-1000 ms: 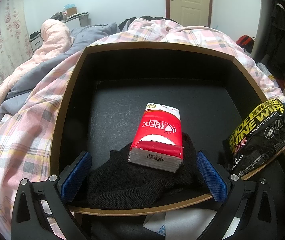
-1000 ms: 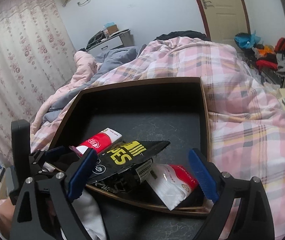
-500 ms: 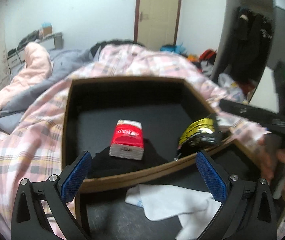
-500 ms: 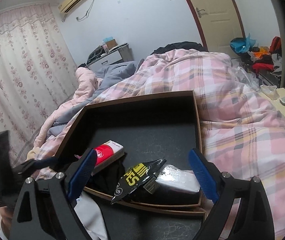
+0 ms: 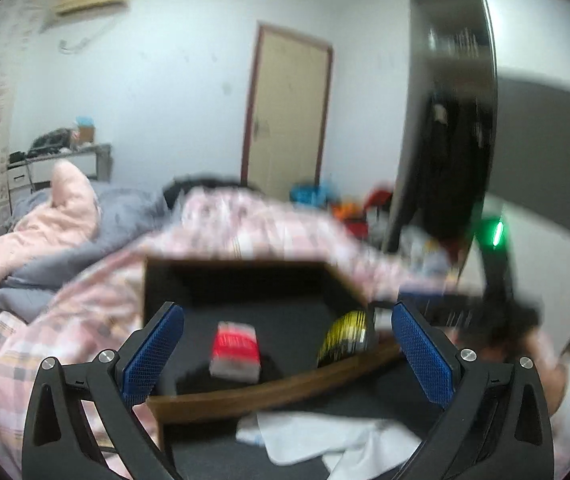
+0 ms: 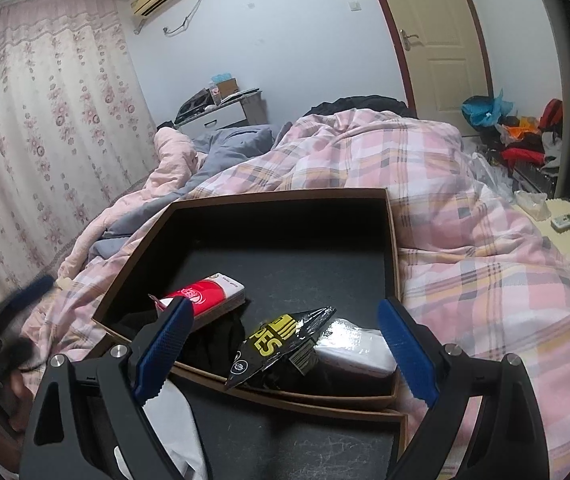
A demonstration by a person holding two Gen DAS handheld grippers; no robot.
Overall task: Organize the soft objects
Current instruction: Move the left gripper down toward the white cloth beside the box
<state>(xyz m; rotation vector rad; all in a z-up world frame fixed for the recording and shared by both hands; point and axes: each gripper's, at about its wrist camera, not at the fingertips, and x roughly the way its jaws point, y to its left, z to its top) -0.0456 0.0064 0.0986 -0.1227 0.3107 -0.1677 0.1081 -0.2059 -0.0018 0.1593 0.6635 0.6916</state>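
Bed: a pink plaid quilt (image 6: 465,208) covers it, with a grey blanket (image 6: 229,148) bunched toward the far end, and everything else sits on top.
Tray: a dark, wood-rimmed tray (image 6: 392,240) lies on the quilt; a second dark board with a wooden edge lies just in front of it.
White cloth: a crumpled white cloth (image 5: 325,436) lies on the near board, outside the tray, close below the left gripper.
Black cloth: a black garment (image 6: 221,340) is heaped in the tray's near left corner.
Red tissue pack: the red and white pack (image 6: 205,296) rests partly on the black garment, inside the tray.
Wipes pouch: the black and yellow wipes pouch (image 6: 281,344) lies at the tray's near edge, leaning on a clear-wrapped white pack (image 6: 357,348) in the near right corner.
Left gripper: the left gripper (image 5: 285,354) hangs above the near board with its blue pads wide apart and nothing between them; this view is smeared by motion blur, so the red pack (image 5: 235,346) and the pouch (image 5: 345,338) show only as rough shapes.
Right gripper: the right gripper (image 6: 285,350) hovers just over the tray's near edge, jaws spread wide around the pouch without pressing on it.
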